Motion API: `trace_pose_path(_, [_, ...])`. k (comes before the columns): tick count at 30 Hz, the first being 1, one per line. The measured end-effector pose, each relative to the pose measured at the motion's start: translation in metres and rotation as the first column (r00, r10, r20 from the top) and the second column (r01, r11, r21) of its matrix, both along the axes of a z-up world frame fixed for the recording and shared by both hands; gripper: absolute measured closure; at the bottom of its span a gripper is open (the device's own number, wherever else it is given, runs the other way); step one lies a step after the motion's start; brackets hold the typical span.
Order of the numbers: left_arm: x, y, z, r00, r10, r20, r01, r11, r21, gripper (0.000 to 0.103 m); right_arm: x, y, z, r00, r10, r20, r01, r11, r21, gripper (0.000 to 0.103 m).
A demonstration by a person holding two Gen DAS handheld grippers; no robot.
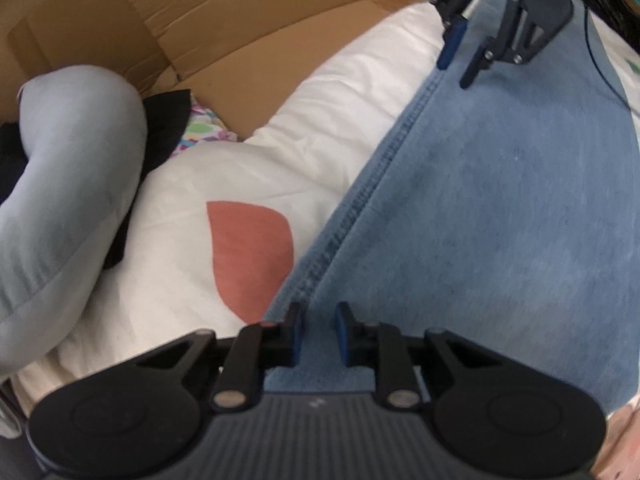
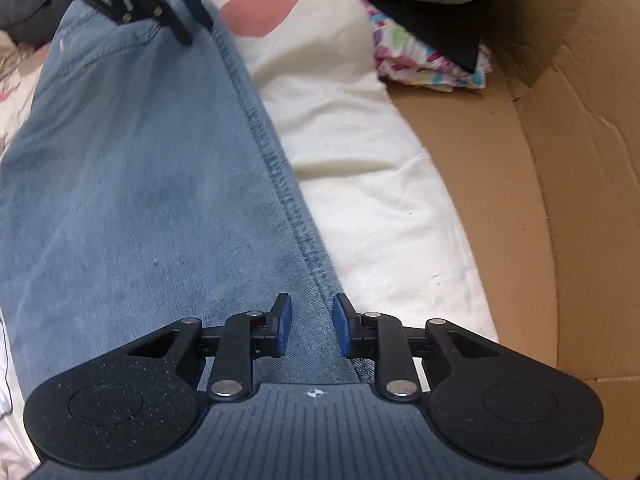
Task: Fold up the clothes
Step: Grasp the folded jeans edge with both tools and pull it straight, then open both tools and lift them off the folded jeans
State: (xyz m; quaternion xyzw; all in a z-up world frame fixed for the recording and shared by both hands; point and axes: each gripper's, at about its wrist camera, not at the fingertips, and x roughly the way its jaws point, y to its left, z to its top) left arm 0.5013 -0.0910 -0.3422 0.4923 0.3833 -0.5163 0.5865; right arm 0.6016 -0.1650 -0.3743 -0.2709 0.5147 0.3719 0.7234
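Note:
Blue jeans [image 1: 500, 220] lie flat on a white quilt [image 1: 200, 184], with their stitched side seam running between my two grippers. My left gripper [image 1: 318, 312] points down at the near end of the seam, its blue pads closed on a narrow strip of denim. At the far end, my right gripper [image 1: 454, 74] stands over the same seam. In the right wrist view the right gripper [image 2: 312, 304] has a gap between its pads, and the seam of the jeans [image 2: 140, 180] lies in that gap untouched. The left gripper [image 2: 197, 34] shows at the top left there.
A brown cardboard box wall [image 1: 260, 40] rings the quilt [image 2: 340, 140] on the seam's side. A grey garment [image 1: 60, 160], a black one [image 1: 168, 120] and a colourful patterned cloth [image 2: 420, 60] are piled by the box [image 2: 560, 160]. A thin black cable [image 1: 600, 68] crosses the denim.

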Motion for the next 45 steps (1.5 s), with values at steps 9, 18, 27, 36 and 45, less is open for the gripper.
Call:
trace_pose_path(9, [-0.008, 0.011, 0.012, 0.997, -0.001, 0.072, 0.005, 0.998, -0.066, 0.101, -0.012, -0.004, 0.019, 0.998, 0.006, 0.069, -0.007, 1.000, 0.011, 0.103])
trace_pose_path(18, [-0.008, 0.016, 0.026, 0.994, 0.042, 0.100, -0.029, 0.990, -0.135, 0.101, -0.015, -0.010, 0.042, 0.990, -0.069, 0.122, 0.066, 0.997, 0.030, 0.103])
trace_pose_path(27, [0.006, 0.008, 0.003, 0.992, 0.108, 0.067, -0.099, 0.987, -0.127, 0.097, -0.002, -0.005, -0.006, 0.980, -0.167, 0.113, 0.167, 0.986, 0.007, 0.103])
trace_pose_path(36, [-0.010, -0.022, 0.025, 0.984, 0.179, -0.019, -0.178, 0.950, -0.255, 0.082, -0.005, -0.050, 0.011, 0.863, -0.496, 0.097, 0.468, 0.857, 0.215, 0.075])
trace_pose_path(45, [-0.035, -0.091, 0.002, 0.981, 0.136, -0.136, -0.172, 0.938, -0.300, 0.070, -0.032, -0.103, 0.025, 0.742, -0.657, 0.135, 0.601, 0.741, 0.300, 0.063])
